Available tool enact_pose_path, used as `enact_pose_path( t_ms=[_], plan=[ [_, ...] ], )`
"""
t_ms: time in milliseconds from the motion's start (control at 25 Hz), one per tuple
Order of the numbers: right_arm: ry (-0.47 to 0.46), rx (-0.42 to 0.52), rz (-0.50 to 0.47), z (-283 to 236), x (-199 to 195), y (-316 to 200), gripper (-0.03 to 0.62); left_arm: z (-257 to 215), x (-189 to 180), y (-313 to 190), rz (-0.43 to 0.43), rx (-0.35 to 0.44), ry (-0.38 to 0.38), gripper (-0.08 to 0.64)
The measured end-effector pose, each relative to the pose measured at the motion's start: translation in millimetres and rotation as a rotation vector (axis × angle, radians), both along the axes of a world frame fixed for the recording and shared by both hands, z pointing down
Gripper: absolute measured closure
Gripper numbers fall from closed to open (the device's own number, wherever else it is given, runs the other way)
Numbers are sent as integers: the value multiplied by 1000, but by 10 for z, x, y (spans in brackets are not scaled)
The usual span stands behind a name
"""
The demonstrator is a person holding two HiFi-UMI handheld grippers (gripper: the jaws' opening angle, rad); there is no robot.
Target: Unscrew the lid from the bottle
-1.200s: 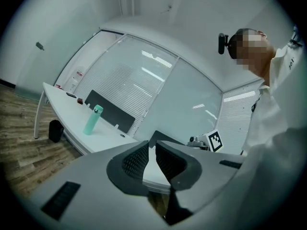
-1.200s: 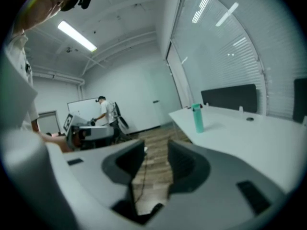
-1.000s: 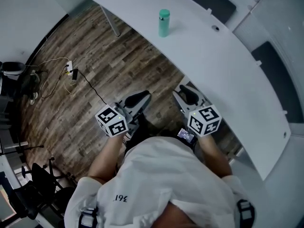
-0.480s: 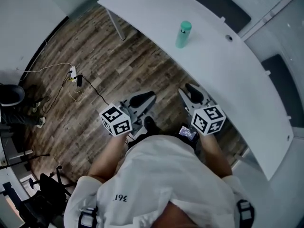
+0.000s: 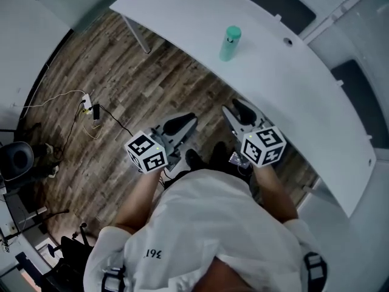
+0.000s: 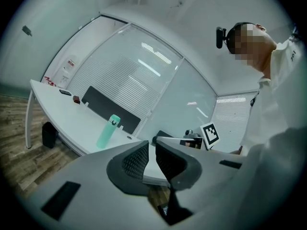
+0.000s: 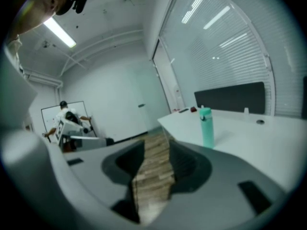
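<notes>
A mint-green bottle [image 5: 230,43] with its lid [image 5: 233,33] on stands upright on the white curved table [image 5: 285,102]. Both grippers are held in front of the person's body over the wood floor, short of the table's near edge and well apart from the bottle. My left gripper [image 5: 182,123] is shut with nothing in it. My right gripper [image 5: 242,109] is open, and only floor shows between its pads. The bottle [image 6: 108,132] appears left of the shut left gripper [image 6: 151,150] in the left gripper view. In the right gripper view the bottle [image 7: 206,127] stands right of the right gripper [image 7: 156,150].
A power strip with cables [image 5: 91,105] lies on the floor at left, near a chair base [image 5: 18,160]. Small items [image 6: 72,97] sit at the table's far end, and a cable hole [image 5: 287,41] lies beyond the bottle. Another person [image 7: 67,119] stands far off.
The person and both grippers have shifted across the floor, so the bottle now sits a little closer and more to the right in the head view. Neither gripper's jaws have changed.
</notes>
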State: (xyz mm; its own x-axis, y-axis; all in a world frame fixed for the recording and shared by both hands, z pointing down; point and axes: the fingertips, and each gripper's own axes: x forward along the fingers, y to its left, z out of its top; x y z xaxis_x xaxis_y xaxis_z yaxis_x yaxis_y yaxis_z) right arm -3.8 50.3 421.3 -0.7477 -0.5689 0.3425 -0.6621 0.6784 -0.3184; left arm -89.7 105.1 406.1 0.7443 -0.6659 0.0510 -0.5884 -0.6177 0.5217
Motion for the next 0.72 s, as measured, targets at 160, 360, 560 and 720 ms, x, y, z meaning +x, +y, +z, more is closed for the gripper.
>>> enact_pose_path(
  t_ms=[160,360,560,720],
  plan=[
    [-3,5,2,25,73,-236,430,25,77,-230,2,-5,-3,509],
    [3,-4,-31,140,180,-612,430,51,195,-638,-28,-2,-17,509],
    [4,-7,-62,139,249,-932,430,41,303,-1016,-45,-9,-29,509],
    [8,-5,-78,153,305,-1155,430,87,446,-1264,-42,-15,-36,509]
  ],
)
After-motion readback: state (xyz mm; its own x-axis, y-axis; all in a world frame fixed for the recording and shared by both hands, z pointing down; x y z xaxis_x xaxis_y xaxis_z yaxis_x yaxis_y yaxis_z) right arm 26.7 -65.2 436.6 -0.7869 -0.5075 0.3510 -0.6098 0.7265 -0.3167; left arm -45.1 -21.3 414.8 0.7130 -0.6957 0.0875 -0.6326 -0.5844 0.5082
